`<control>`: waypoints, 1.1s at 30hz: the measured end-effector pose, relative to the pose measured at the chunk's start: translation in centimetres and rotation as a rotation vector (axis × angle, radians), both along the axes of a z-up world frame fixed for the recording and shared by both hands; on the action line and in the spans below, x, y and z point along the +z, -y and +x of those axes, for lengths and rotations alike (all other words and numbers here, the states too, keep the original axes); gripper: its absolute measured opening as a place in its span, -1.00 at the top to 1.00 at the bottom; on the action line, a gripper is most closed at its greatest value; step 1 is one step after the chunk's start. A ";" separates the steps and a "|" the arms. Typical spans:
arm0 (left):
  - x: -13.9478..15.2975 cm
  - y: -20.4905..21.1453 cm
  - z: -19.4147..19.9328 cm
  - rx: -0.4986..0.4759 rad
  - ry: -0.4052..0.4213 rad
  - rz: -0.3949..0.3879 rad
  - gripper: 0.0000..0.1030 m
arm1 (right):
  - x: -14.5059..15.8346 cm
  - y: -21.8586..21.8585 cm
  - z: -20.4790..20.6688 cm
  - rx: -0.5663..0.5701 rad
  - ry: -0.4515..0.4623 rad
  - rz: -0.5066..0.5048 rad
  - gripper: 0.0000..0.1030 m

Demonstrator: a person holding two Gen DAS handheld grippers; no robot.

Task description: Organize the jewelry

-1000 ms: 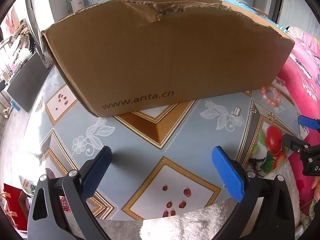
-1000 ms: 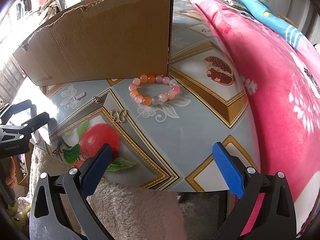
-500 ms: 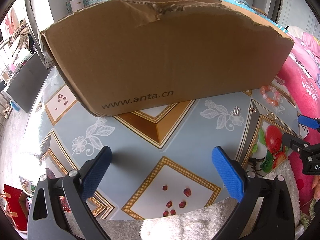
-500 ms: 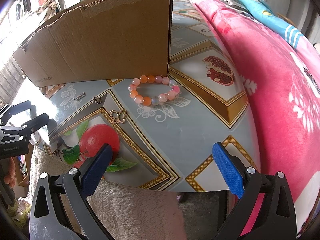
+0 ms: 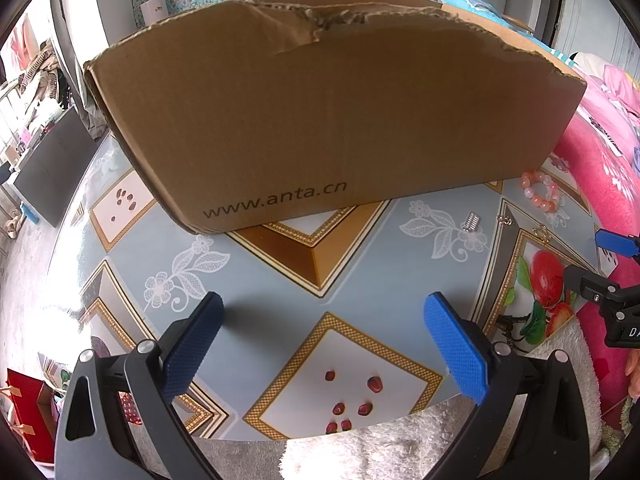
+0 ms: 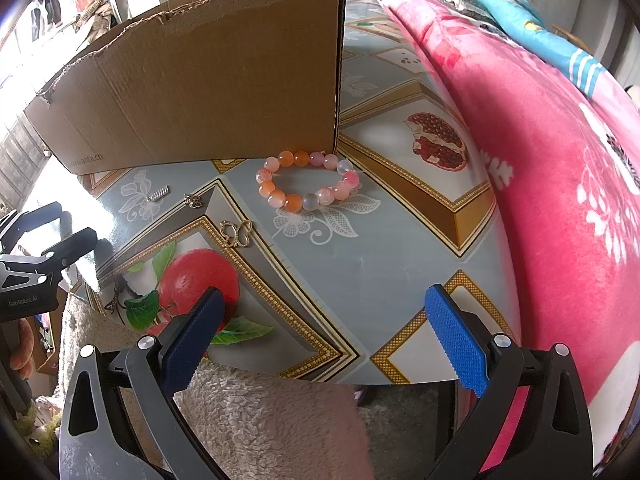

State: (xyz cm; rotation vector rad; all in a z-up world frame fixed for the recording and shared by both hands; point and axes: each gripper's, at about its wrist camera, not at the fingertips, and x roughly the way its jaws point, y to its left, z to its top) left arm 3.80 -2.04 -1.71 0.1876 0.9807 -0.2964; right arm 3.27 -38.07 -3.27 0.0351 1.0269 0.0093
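Cardboard box, brown and torn along its top edge, fills 12 o'clock of the left wrist view, standing on a table with a blue-grey, gold-bordered fruit pattern.

Left gripper at 6 o'clock, blue pads spread wide, grasping nothing, hovering over bare tabletop short of the box.

Right gripper likewise at 6 o'clock of its own view, released and empty.

Beyond it, toward 12 o'clock, lies a bracelet of pink and orange beads, flat on the table, just in front of the box's right corner. At 10 o'clock of the bracelet's neighbourhood: a gold clover charm, then a smaller gold piece and a little silver bar, each apart from the others. Pink flowered blanket along 3 o'clock.

Compared with a second ago: no real change. Same gripper poses, same wide spread, same jewelry positions.

Meaning for the task, as a judgement: sorting not yet begun; every piece loose on the table, none visibly in the box. Likely a pause before a first reach, with the bracelet the nearest and easiest pick for the right side.
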 end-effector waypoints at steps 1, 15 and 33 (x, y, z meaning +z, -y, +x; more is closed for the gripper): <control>0.0 0.0 0.0 0.000 -0.001 0.000 -0.91 | 0.0 0.0 -0.1 0.001 0.003 0.000 -0.85; 0.1 0.1 0.3 0.003 -0.014 0.005 -0.92 | 0.0 0.3 -1.5 0.048 0.083 0.013 -0.85; 0.1 0.1 0.0 0.002 0.054 -0.021 -0.92 | 2.1 -2.5 -0.6 0.205 0.180 0.163 0.18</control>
